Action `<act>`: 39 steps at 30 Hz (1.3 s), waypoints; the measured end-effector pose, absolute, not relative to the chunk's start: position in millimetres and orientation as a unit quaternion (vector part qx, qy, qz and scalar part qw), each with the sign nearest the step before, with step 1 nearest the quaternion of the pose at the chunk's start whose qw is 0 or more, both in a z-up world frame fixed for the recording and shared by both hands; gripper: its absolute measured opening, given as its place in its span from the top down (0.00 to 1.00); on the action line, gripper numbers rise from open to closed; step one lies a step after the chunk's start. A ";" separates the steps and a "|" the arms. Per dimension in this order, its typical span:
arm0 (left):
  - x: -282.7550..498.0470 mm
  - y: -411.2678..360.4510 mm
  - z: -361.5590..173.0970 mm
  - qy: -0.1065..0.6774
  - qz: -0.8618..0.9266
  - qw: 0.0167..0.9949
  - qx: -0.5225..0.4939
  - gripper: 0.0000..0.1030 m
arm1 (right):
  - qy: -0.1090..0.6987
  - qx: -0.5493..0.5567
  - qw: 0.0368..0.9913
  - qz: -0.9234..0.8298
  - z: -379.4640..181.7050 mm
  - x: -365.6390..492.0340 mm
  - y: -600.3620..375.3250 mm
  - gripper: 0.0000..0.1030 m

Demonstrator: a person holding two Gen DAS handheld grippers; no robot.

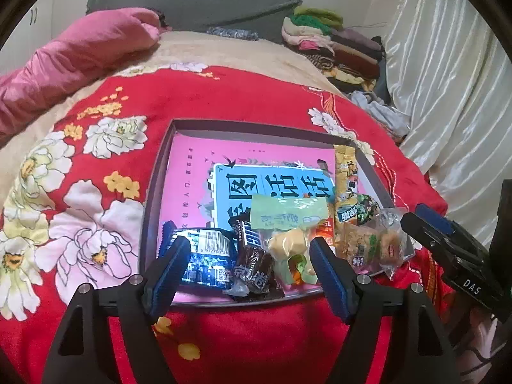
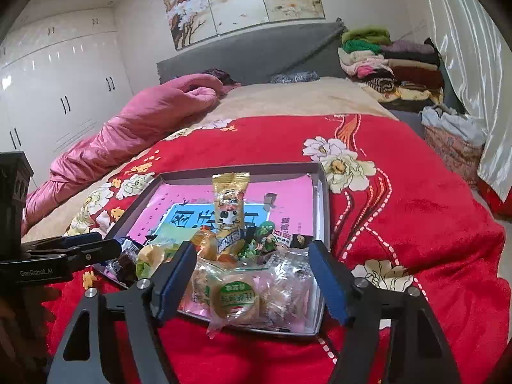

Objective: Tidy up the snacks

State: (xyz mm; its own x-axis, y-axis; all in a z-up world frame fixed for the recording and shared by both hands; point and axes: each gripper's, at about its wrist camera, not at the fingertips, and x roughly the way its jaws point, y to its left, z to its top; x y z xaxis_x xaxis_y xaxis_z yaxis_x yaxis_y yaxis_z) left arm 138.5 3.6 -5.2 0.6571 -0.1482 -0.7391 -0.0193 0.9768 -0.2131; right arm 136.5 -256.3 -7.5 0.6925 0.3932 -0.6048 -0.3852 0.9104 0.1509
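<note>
Snacks [image 1: 288, 233] lie heaped at the near end of a shallow grey tray [image 1: 150, 204] on a plush red floral blanket [image 1: 96, 166] covering the bed; white wardrobes [image 2: 64, 96] stand behind. Crinkly wrappers overlap, hiding labels. Left gripper [image 1: 248, 268] and right gripper [image 2: 252, 275] hover, fingers spread, empty.

The blanket [image 1: 249, 96] filling mid-frame is red with white and yellow peonies; the quilt [image 1: 73, 60] at upper left is pink; the grey-walled box [image 1: 150, 204] has a pink base printed with a pale blue panel of black characters; the wrapper [image 1: 204, 256] at lower centre is blue; the gripper pads [image 1: 166, 275] are dark blue; the curtain [image 1: 448, 96] at right is glossy white.
</note>
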 end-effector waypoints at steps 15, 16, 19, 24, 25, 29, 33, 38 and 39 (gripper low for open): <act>108.0 0.1 -1.7 0.412 -0.020 0.905 -0.100 0.23 | 0.291 -0.012 0.933 0.210 7.9 111.4 -252.5 0.07; 105.8 -0.3 -2.4 0.415 -0.020 0.904 -0.100 0.23 | 0.290 -0.011 0.933 0.212 8.7 108.2 -252.2 0.06; 99.1 -1.0 -1.9 0.416 -0.013 0.905 -0.091 0.23 | 0.290 -0.022 0.934 0.208 9.0 100.8 -248.8 0.04; 87.0 -0.4 0.2 0.416 -0.013 0.904 -0.093 0.23 | 0.293 -0.033 0.933 0.208 9.2 89.5 -242.0 0.04; 85.2 -0.8 0.1 0.416 -0.014 0.904 -0.092 0.23 | 0.295 -0.034 0.932 0.208 9.0 87.0 -240.0 0.04; 77.2 -2.0 -2.6 0.420 -0.017 0.903 -0.088 0.23 | 0.298 -0.042 0.931 0.205 8.5 77.3 -233.2 0.03; 69.4 -2.8 -2.3 0.419 -0.018 0.903 -0.090 0.23 | 0.315 -0.032 0.926 0.205 6.0 71.1 -230.3 0.03; 59.1 -5.4 -2.0 0.421 -0.023 0.902 -0.097 0.23 | 0.348 -0.010 0.917 0.194 -2.2 62.1 -234.9 0.02; 57.6 -5.9 -2.5 0.422 -0.024 0.901 -0.099 0.23 | 0.355 -0.013 0.916 0.189 -4.3 59.2 -235.8 0.02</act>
State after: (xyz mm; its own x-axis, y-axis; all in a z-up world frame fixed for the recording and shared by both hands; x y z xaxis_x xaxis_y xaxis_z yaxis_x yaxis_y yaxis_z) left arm 57.6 -5.9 -2.5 0.6431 -0.1270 -0.7552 -0.0398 0.9793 -0.1986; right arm 59.2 -235.8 -4.3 0.6772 0.3362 -0.6545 -0.3544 0.9286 0.1103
